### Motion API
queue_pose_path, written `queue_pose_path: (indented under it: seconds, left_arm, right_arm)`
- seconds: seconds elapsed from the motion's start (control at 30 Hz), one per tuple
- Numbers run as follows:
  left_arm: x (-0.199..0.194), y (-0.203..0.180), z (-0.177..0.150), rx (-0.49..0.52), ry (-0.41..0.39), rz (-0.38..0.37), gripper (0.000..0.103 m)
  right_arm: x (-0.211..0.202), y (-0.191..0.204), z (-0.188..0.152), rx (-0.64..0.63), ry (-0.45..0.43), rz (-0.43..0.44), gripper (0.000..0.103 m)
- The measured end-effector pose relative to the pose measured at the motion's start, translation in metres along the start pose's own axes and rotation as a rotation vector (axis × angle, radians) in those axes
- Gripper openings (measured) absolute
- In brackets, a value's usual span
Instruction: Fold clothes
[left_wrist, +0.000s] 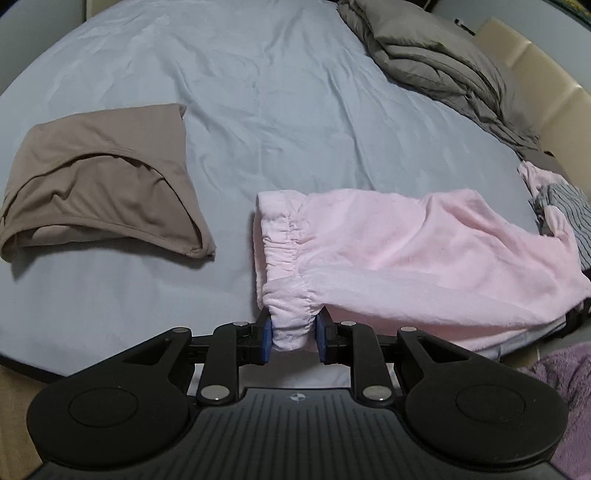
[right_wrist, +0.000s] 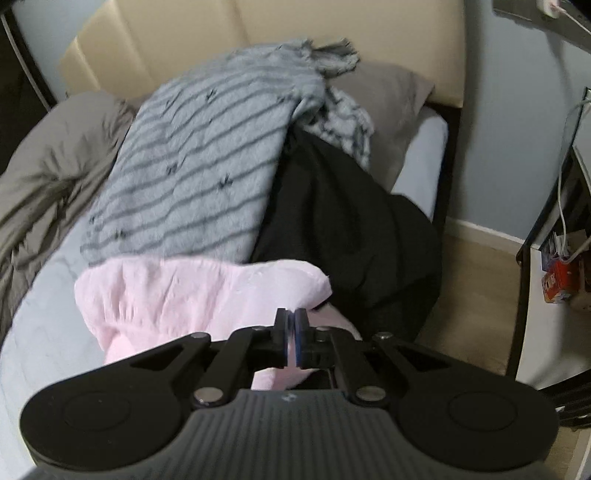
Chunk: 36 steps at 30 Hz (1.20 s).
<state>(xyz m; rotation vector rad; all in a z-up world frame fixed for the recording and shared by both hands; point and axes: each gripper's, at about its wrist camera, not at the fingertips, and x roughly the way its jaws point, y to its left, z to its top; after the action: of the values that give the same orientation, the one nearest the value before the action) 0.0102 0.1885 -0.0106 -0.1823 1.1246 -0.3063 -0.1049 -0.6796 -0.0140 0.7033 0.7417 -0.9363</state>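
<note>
- Our left hand-held gripper (left_wrist: 294, 334) clamps the gathered waistband of the fluffy pink fleece trousers (left_wrist: 406, 254), lower centre, on the pale blue bed sheet (left_wrist: 258, 92).
- Our right hand-held gripper (right_wrist: 294, 339) pinches the trousers' thin pink edge.

1. You face a bed (left_wrist: 258, 92) spread with a pale blue sheet, lightly creased, filling most of the left view.
2. A padded cream headboard (right_wrist: 258, 33) stands at the bed's end, in upright panels.
3. A grey duvet (left_wrist: 436, 66) lies bunched against the headboard side, with a grey pillow (right_wrist: 391, 96) beside it.
4. Behind and to the right you see a pale blue wall (right_wrist: 517, 129) with a white skirting board (right_wrist: 484, 232) along its foot.
5. The floor (right_wrist: 472, 295) is light wood, showing beside the dark bed frame.
6. At the right edge stands a white shelf unit (right_wrist: 554, 314) with a dark frame, white cables hanging down over it and a small red box on it.
7. The light is dim and even.
</note>
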Motion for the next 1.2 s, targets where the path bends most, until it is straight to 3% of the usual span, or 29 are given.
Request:
queue_pose_path:
  seconds: [0.07, 0.1, 0.13, 0.17, 0.33, 0.47, 0.57, 0.77, 0.87, 0.93, 1.0, 1.1, 1.2]
  left_arm:
    - [-0.003, 0.001, -0.002, 0.005, 0.008, -0.012, 0.027]
    - [-0.005, 0.0, -0.001, 0.011, 0.017, -0.021, 0.037]
    - [-0.007, 0.0, 0.0, 0.018, 0.023, -0.031, 0.045]
    - [-0.01, -0.001, 0.0, 0.026, 0.023, -0.046, 0.051]
    - [-0.016, 0.0, 0.01, 0.009, 0.005, -0.076, 0.051]
    - [-0.008, 0.004, 0.028, -0.042, -0.022, -0.027, 0.051]
    - [-0.004, 0.011, 0.042, -0.08, -0.054, -0.015, 0.051]
    - [0.033, 0.026, 0.051, -0.161, -0.021, 0.023, 0.051]
    - [0.049, 0.031, 0.048, -0.199, -0.011, 0.005, 0.051]
    - [0.057, 0.033, 0.046, -0.219, -0.001, -0.012, 0.047]
    - [0.065, 0.033, 0.045, -0.221, 0.03, -0.045, 0.026]
    - [0.066, 0.024, 0.047, -0.174, 0.028, -0.041, 0.021]
    - [0.057, 0.014, 0.054, -0.149, -0.015, -0.092, 0.018]
  right_arm:
    - [-0.003, 0.005, -0.004, -0.042, -0.004, -0.005, 0.022]
    - [-0.006, 0.009, -0.005, -0.06, -0.017, -0.006, 0.051]
    - [-0.011, 0.012, -0.006, -0.074, -0.038, -0.008, 0.059]
    - [-0.017, 0.016, -0.007, -0.095, -0.061, -0.006, 0.059]
    - [-0.037, 0.045, -0.013, -0.143, -0.089, 0.07, 0.059]
    - [-0.046, 0.086, -0.032, -0.149, -0.053, 0.18, 0.059]
    - [-0.054, 0.123, -0.052, -0.228, -0.041, 0.252, 0.06]
    - [-0.056, 0.182, -0.096, -0.337, 0.051, 0.369, 0.061]
    - [-0.057, 0.208, -0.116, -0.396, 0.093, 0.414, 0.061]
    - [-0.062, 0.224, -0.13, -0.46, 0.092, 0.437, 0.061]
    - [-0.066, 0.24, -0.143, -0.52, 0.09, 0.46, 0.061]
    - [-0.068, 0.258, -0.16, -0.584, 0.102, 0.484, 0.061]
    - [-0.071, 0.271, -0.171, -0.626, 0.113, 0.501, 0.061]
